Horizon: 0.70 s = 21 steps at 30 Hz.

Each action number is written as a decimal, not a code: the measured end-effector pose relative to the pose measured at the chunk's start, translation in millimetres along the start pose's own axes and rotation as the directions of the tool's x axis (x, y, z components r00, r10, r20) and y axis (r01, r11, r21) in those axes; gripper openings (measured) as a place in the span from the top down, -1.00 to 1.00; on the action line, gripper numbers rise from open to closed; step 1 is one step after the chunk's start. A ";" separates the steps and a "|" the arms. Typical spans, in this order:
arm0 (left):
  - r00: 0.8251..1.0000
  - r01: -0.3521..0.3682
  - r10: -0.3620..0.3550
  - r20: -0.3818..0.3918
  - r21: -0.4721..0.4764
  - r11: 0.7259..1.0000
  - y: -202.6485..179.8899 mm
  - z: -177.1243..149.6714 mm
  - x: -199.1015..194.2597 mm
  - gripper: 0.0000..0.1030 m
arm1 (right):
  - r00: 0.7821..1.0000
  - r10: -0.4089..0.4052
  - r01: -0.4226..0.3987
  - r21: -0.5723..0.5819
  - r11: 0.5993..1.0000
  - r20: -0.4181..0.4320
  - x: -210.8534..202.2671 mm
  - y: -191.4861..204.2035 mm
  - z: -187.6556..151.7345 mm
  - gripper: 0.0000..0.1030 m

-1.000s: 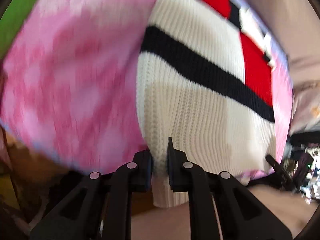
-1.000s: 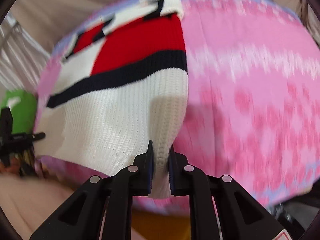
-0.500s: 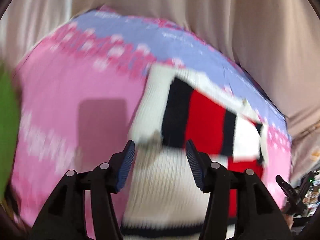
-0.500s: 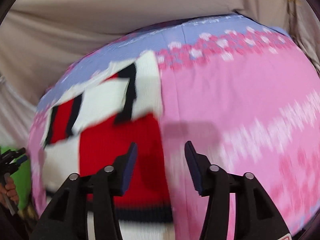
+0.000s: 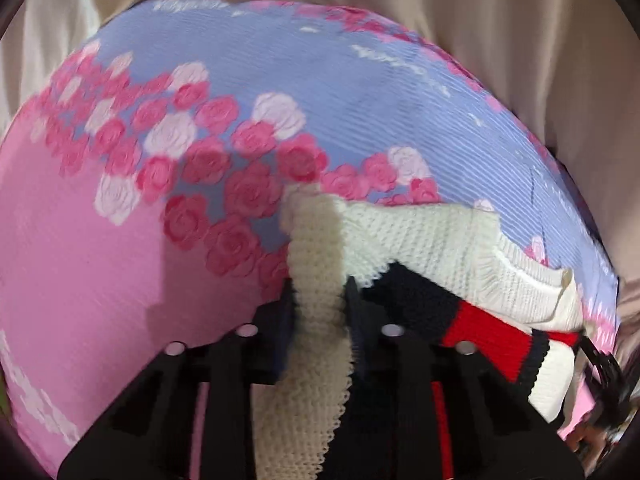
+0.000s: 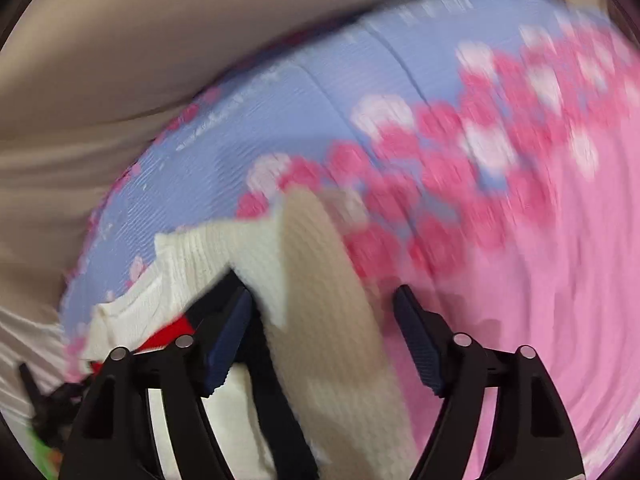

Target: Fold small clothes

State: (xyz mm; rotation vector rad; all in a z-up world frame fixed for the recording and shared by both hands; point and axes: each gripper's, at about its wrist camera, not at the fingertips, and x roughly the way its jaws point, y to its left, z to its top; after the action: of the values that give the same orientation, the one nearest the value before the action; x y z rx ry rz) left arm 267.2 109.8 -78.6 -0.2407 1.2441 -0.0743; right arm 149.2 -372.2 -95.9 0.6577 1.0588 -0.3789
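Observation:
A knit sweater (image 5: 432,240), cream with navy and red blocks, lies folded on a pink and lilac rose-print cloth (image 5: 100,260). My left gripper (image 5: 320,308) points steeply down at the sweater's far left corner. Its jaws are closing, and the pads pinch a cream knit strip that runs up between them. In the right wrist view the sweater (image 6: 208,252) shows its far right corner as a raised cream fold. My right gripper (image 6: 324,320) straddles that fold. Its jaws are closing but still stand wide, and the right pad is clear of the knit.
The rose-print cloth (image 6: 540,280) spreads wide to the outer side of each gripper. Beige draped fabric (image 5: 500,20) hangs behind its far edge. A black tool part (image 5: 600,368) shows at the right rim of the left view.
A second ago both grippers were shut on the sweater's near hem. They let go, opened and swept to its far edge. The left has now closed on a cream strip there.

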 end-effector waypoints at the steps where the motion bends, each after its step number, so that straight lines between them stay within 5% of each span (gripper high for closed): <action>1: 1.000 0.010 -0.010 0.017 -0.004 1.000 1.1 0.4 -6.7 0.65 | 1.000 0.011 -0.011 -0.022 1.000 -0.016 0.0 7.6 0.5 0.66; 4: 0.999 0.003 -0.002 0.037 -0.027 1.000 4.5 7.0 -13.0 0.65 | 0.992 0.077 -0.071 -0.058 0.996 0.101 -33.5 17.9 11.8 0.69; 6: 0.998 -0.056 0.056 0.003 -0.033 0.998 6.1 5.7 5.3 0.63 | 0.988 0.038 -0.023 -0.099 0.995 0.149 -39.7 16.9 13.4 0.69; 9: 0.996 -0.084 0.084 0.033 -0.011 0.996 0.8 2.1 5.3 0.62 | 0.997 -0.075 0.076 -0.099 0.992 0.008 5.1 -0.5 10.2 0.64; 15: 0.982 -0.168 0.160 0.096 0.081 0.982 -17.1 -19.0 -37.2 0.53 | 0.985 -0.013 0.036 -0.131 0.991 0.174 -75.8 16.6 -10.8 0.49; 17: 0.981 -0.173 0.160 0.113 0.116 0.978 -26.4 -38.5 -57.3 0.55 | 0.987 0.062 -0.032 -0.190 0.981 0.151 -95.6 31.7 -39.5 0.49; 19: 0.980 -0.165 0.144 0.135 0.162 0.973 -38.4 -66.7 -74.3 0.29 | 0.989 0.062 -0.028 -0.242 0.970 0.134 -101.3 44.3 -59.3 0.49; 21: 0.986 -0.144 0.127 0.110 0.169 0.975 -45.6 -86.2 -68.9 0.24 | 0.993 0.064 -0.033 -0.286 0.958 0.097 -95.4 59.8 -80.4 0.45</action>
State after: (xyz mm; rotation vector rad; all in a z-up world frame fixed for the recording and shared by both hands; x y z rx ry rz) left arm 167.0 66.3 -30.4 -0.0053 1.1447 -0.0535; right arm 86.5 -276.2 -18.4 0.4009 0.9709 -0.2101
